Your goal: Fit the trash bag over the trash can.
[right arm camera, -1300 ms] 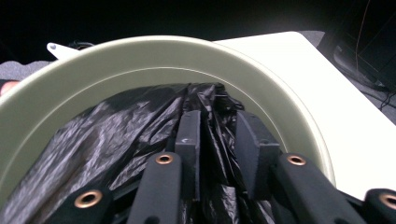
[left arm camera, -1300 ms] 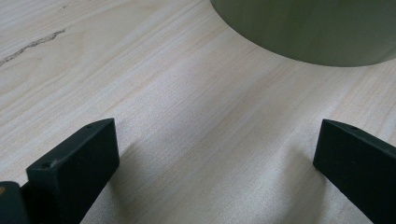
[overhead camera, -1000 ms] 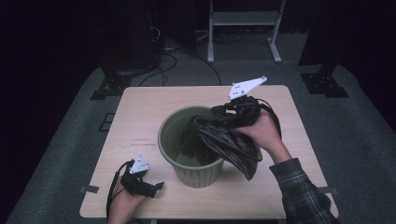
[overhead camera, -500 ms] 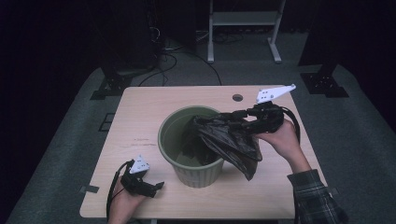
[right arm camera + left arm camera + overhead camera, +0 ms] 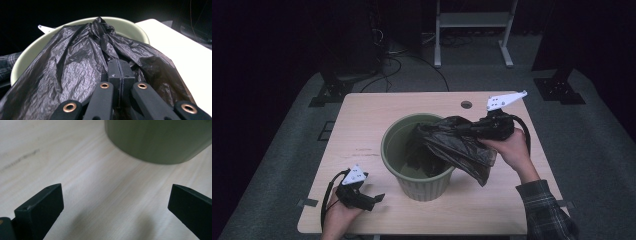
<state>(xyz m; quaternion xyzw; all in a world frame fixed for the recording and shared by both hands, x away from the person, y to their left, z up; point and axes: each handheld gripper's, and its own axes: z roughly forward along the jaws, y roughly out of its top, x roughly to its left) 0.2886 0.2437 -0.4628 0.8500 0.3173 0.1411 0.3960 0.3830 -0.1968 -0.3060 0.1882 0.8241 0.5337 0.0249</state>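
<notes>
A: Where does the black bag (image 5: pixel 452 147) sit at the moment?

B: Half in, half out of the green bin (image 5: pixel 422 187). Part of it hangs inside, the rest is draped over the right side of the rim and down the outer wall. The bin stands in the middle of the desk (image 5: pixel 377 115).

A: And the right gripper (image 5: pixel 464 129)?

B: Its fingers have just closed and now stand pressed together on a fold of the bag, over the right rim of the bin. In the right gripper view the two pads meet with the plastic bunched around them (image 5: pixel 120 72).

A: The left gripper (image 5: pixel 379 197)?

B: Resting low at the near left of the desk, just beside the bin but apart from it. Fingers (image 5: pixel 41 207) wide apart, nothing between them, with the bin's wall (image 5: pixel 160 140) ahead.

A: What could go wrong from here?

B: I'd judge three things. The grip looks to be on a thin pinch of slippery film, so a hard pull may slide the bag out of the fingers or tear it. Nothing steadies the bin, so pulling the bag to the right could drag or tip it, since the left gripper isn't touching it. And the bag looks crumpled rather than opened, so if it's meant to line the bin, one hand tugging one edge may only heap it on the right side and let the part inside lift out.

A: So the idle left hand is the weak spot.

B: As I read it, yes.
</notes>
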